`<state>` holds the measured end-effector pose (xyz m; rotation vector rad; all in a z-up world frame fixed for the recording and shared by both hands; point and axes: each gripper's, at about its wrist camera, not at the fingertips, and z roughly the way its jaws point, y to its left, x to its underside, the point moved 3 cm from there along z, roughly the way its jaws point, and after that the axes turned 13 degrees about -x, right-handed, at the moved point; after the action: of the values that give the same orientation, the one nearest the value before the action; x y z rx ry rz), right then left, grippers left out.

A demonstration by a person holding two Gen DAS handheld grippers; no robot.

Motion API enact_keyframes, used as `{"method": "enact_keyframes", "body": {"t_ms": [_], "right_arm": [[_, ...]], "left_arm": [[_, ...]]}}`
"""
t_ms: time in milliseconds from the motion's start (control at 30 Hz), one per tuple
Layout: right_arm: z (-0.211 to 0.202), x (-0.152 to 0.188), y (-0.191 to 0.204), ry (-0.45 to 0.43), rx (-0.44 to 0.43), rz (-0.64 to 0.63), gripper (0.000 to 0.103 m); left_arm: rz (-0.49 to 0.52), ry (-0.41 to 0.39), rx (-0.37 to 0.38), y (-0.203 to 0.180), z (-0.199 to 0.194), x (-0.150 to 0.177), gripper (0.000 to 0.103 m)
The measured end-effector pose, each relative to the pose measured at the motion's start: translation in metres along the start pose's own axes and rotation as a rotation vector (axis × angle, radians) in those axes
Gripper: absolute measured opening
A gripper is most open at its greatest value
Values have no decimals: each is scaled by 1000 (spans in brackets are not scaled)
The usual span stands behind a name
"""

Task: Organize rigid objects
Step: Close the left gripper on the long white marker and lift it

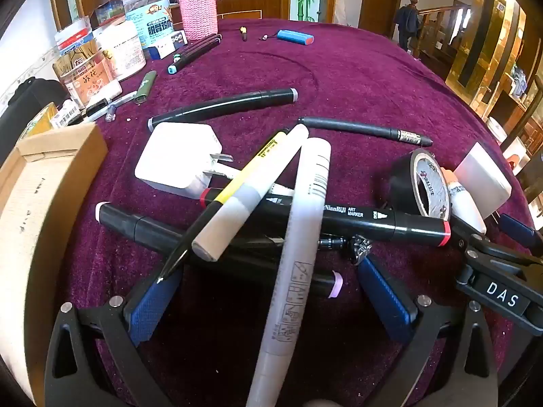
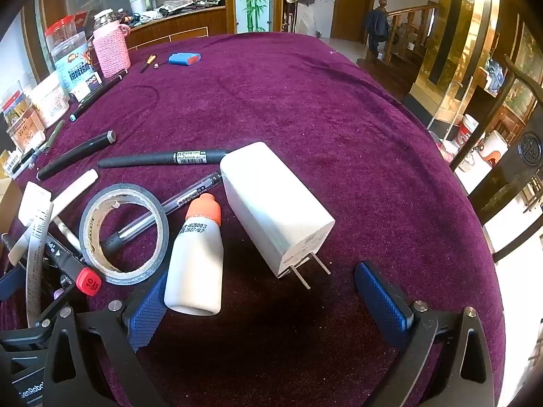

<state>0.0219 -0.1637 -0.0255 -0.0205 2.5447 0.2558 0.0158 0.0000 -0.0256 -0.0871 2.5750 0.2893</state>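
A heap of pens and markers lies on the purple cloth: a long white marker (image 1: 298,247), a grey-capped marker (image 1: 251,193), a yellow pen (image 1: 234,190) and a black art marker (image 1: 356,217) crossing them. My left gripper (image 1: 271,298) stands open over the heap, the white marker running between its blue pads untouched. A white charger (image 1: 180,159) lies behind. In the right wrist view my right gripper (image 2: 271,298) stands open; a white glue bottle (image 2: 198,261) with an orange cap lies against its left pad (image 2: 149,305), and a second white charger (image 2: 275,207) lies just ahead. A tape roll (image 2: 124,234) rests on a clear pen.
A cardboard box (image 1: 37,203) stands at the left edge. Jars (image 1: 146,17) and a pink knitted bottle (image 1: 198,10) line the far left. Black markers (image 1: 224,105), a green lighter (image 1: 146,86) and a blue battery pack (image 2: 185,58) lie farther back. The table edge drops off at right.
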Motion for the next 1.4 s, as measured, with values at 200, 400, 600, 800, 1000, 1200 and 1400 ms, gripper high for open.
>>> {"method": "enact_keyframes", "body": {"t_ms": [200, 400, 600, 800, 1000, 1200, 1400], "right_arm": [[0, 0, 0, 0, 5, -3, 102], [0, 0, 0, 0, 6, -4, 102], [0, 0, 0, -1, 6, -4, 102], [0, 0, 0, -1, 7, -4, 102], [0, 0, 0, -8, 6, -4, 102], [0, -2, -1, -11, 2, -3, 102], [1, -3, -2, 35, -32, -20, 102]], "left_arm": [[1, -1, -2, 0, 0, 0, 103], [1, -2, -2, 0, 0, 0, 103], [0, -2, -2, 0, 0, 0, 103], [0, -2, -1, 0, 0, 0, 103], [0, -2, -1, 0, 0, 0, 103], [10, 6, 8, 2, 0, 1, 103], [128, 18, 83, 3, -4, 6, 103]]}}
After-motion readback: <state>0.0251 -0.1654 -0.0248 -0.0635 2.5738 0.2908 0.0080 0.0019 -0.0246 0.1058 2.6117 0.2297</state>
